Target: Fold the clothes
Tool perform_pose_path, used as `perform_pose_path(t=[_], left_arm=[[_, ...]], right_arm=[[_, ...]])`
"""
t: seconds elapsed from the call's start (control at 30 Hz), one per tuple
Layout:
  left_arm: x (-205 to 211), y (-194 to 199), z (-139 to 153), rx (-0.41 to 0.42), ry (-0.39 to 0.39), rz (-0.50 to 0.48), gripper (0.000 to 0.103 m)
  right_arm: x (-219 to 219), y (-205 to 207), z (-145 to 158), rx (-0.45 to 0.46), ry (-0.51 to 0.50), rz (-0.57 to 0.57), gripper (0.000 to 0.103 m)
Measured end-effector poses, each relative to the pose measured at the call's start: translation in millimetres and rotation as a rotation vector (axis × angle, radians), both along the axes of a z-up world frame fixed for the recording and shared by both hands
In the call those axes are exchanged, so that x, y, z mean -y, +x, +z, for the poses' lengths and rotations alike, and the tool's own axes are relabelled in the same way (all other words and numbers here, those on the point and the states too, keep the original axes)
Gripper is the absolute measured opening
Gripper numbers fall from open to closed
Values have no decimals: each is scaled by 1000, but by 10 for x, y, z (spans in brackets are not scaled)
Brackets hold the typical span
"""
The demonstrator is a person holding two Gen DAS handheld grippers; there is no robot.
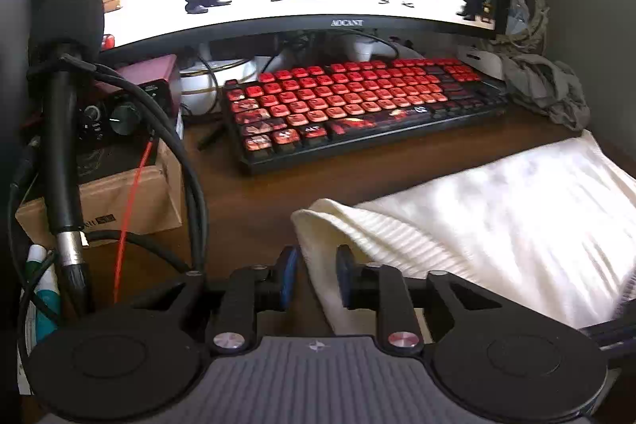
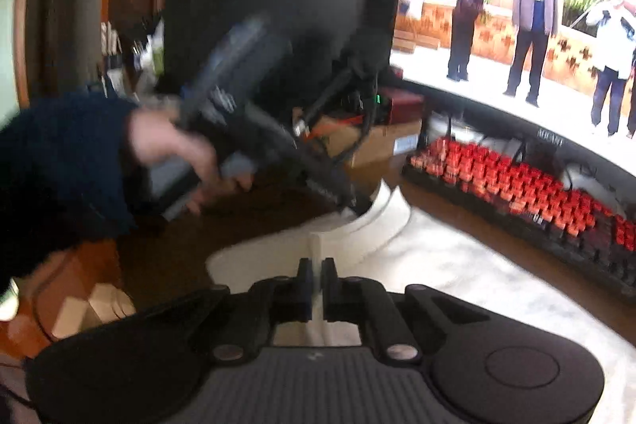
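Pinching a thin fold of the white cloth [image 2: 457, 265], the right gripper [image 2: 317, 275] sits low in the middle of its picture, jaws nearly together on it. The left gripper [image 1: 317, 267] has its jaws a little apart with a cloth edge between them; they seem to hold it, but the view is blurry. The cloth lies on the brown desk [image 1: 254, 201], lower right, just in front of the red keyboard [image 1: 357, 106]. A hand [image 2: 175, 146] holds the left gripper at middle left.
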State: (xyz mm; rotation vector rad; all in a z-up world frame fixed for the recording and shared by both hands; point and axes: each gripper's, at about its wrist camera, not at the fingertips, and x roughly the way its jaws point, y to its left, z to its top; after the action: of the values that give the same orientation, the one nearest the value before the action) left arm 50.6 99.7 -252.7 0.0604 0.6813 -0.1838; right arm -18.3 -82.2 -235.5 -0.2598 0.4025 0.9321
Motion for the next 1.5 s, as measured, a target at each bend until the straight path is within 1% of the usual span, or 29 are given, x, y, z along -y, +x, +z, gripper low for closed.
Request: perform_pose_path(t=[0.1, 0.17, 0.23, 0.27, 0.33, 0.53, 0.57, 0.63, 0.73, 0.77, 0.8, 0.83, 0.9, 0.97, 1.0, 1.07, 1.17, 1.27, 1.33, 1.47, 1.5], left_arm=[[-29, 37, -3, 6, 14, 14, 30], [-51, 58, -8, 9, 11, 18, 34], [-86, 74, -16, 8, -6, 26, 36], [-112, 83, -19, 3, -26, 35, 36], [-190, 104, -21, -15, -98, 67, 36], [-514, 140, -49, -68, -414, 188, 35], [-531, 136, -49, -66, -433, 194, 35], [-495, 120, -29, -54, -412, 189, 35], [-434, 121, -28, -44, -368, 183, 35], [-414, 126, -33, -42, -351, 181, 35], [-403, 134, -34, -40, -342, 179, 35], [-403, 138, -36, -40, -338, 177, 35], [-404, 146, -38, -41, -331, 174, 35], [-405, 154, -40, -42, -324, 170, 35], [-405, 158, -41, -42, -321, 169, 35], [-396, 158, -42, -42, -311, 166, 35], [-372, 146, -41, -39, -294, 163, 35], [-361, 146, -39, -40, -286, 164, 35], [-355, 155, -37, -42, -282, 162, 35], [-349, 161, -35, -44, -276, 162, 35], [-346, 162, -36, -43, -274, 161, 35]], right_arm=[[72, -68, 73, -2, 6, 40, 3], [57, -82, 11, -26, -16, 68, 3], [29, -51, -95, -60, -38, 63, 3], [12, -23, -156, -82, -48, 59, 3], [7, 14, -229, -116, -35, 53, 4], [48, 93, -309, -182, 42, 41, 6], [63, 99, -315, -194, 56, 42, 8], [111, 92, -326, -221, 85, 52, 16], [308, 88, -206, -249, 145, 53, 18], [406, 87, -156, -244, 166, 44, 18], [550, 62, -99, -226, 178, 32, 20], [680, 25, -57, -197, 170, 15, 23], [926, -83, -46, -118, 79, -33, 27], [1153, -179, -82, -49, -36, -75, 27], [1254, -219, -126, -22, -106, -92, 27], [1462, -279, -185, -1, -179, -118, 27], [1846, -381, -194, -7, -169, -167, 27], [2031, -458, -216, 35, -182, -198, 27], [2019, -448, -256, 65, -214, -181, 27], [1849, -396, -347, 131, -302, -117, 26], [1816, -358, -341, 126, -301, -112, 16]])
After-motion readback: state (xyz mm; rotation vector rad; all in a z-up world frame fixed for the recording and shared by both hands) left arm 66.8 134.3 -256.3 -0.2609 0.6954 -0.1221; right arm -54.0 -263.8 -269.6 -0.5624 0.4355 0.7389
